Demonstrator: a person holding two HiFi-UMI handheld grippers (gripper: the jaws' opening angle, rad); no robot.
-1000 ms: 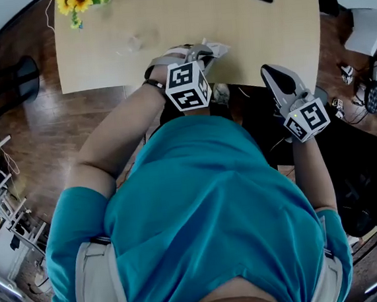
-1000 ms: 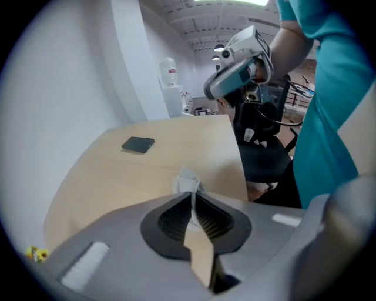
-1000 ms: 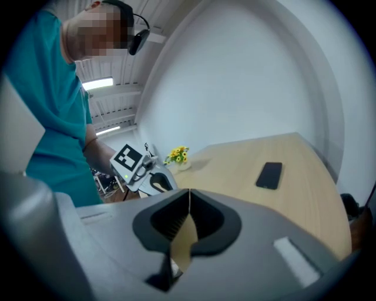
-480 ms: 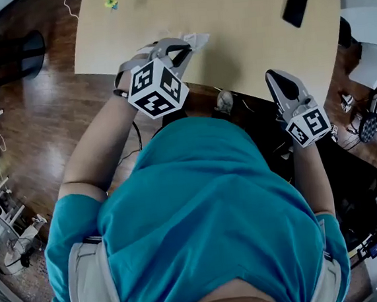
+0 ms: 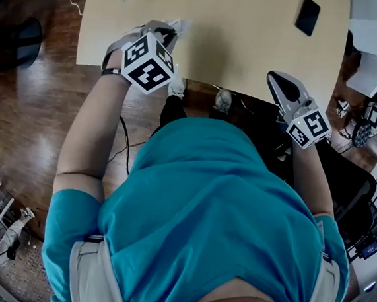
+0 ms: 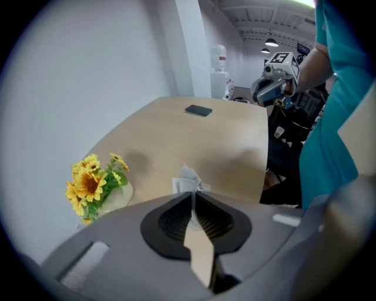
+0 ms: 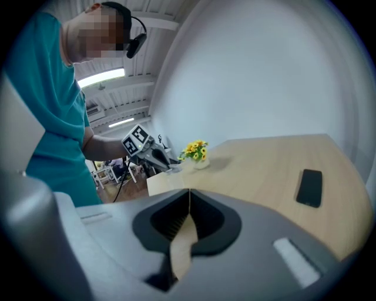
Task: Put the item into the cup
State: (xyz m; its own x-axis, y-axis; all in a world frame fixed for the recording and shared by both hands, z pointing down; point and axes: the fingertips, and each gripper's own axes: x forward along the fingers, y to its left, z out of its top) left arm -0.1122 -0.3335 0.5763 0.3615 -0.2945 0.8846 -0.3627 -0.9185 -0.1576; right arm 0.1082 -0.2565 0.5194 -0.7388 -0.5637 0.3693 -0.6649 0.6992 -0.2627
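Left gripper view, left hand-held gripper (image 6: 192, 197) grasping possibly crumpled paper (image 6: 187, 179), right hand-held gripper (image 7: 189, 191) clenched

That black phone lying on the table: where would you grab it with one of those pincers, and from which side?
Probably across its two long edges, near the middle, coming straight down from above. The phone lies flat on the table, thin and slab-like, so only its narrow sides offer the jaws anything to pinch. The right gripper, jaws together and empty, is the nearer one.

A black phone (image 5: 308, 16) lies flat on the pale wooden table (image 5: 229, 23), well apart from sunflowers (image 6: 88, 185).
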